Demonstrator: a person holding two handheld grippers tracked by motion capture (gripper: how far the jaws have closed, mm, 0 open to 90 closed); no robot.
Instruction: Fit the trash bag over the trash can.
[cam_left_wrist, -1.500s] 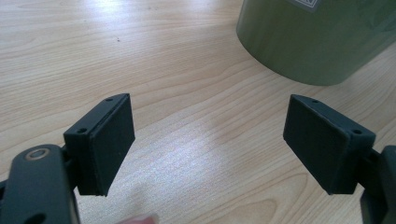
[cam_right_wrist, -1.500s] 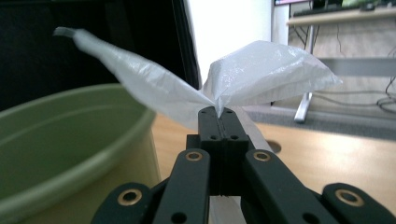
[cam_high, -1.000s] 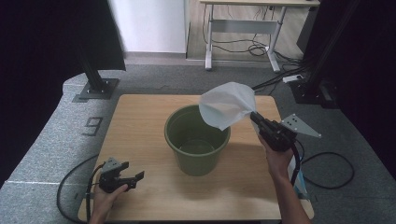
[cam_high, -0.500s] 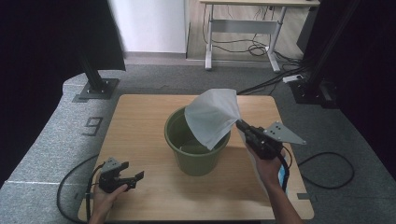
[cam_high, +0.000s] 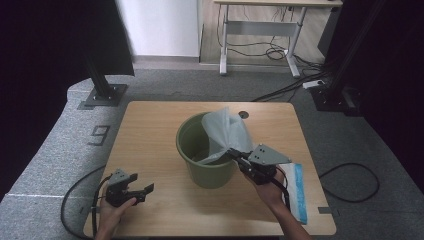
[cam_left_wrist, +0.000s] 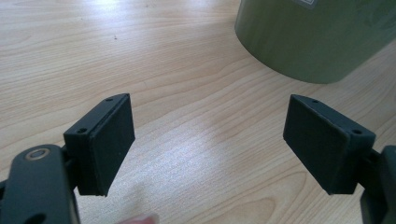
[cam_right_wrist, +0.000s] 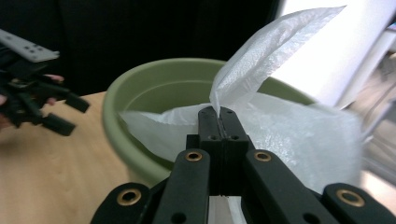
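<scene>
Nearest me, my left gripper (cam_high: 134, 191) sits at the near left corner of the table (cam_high: 150, 125), jaws spread wide with nothing between them; in the left gripper view the pads frame bare wood with the green bucket (cam_left_wrist: 313, 37) just beyond. It has not shifted from that spot.

My right gripper (cam_high: 234, 154) has come down and leftward from the right of the bucket (cam_high: 205, 150), and its jaws are pressed together on an edge of the thin white plastic bag (cam_high: 227, 132). A second ago the bag billowed above the rim; now part of it drapes inside the bucket while the rest stands up over the right side. I judge the lining is underway but the bag is not yet opened out or hooked over the rim.

In the right gripper view the bag (cam_right_wrist: 261, 70) hides the far wall of the bucket (cam_right_wrist: 140, 93), so I cannot tell how deep it reaches. A blue-edged packet (cam_high: 299, 187) at the near right edge is partly covered by my forearm, and I cannot tell what it holds.
</scene>
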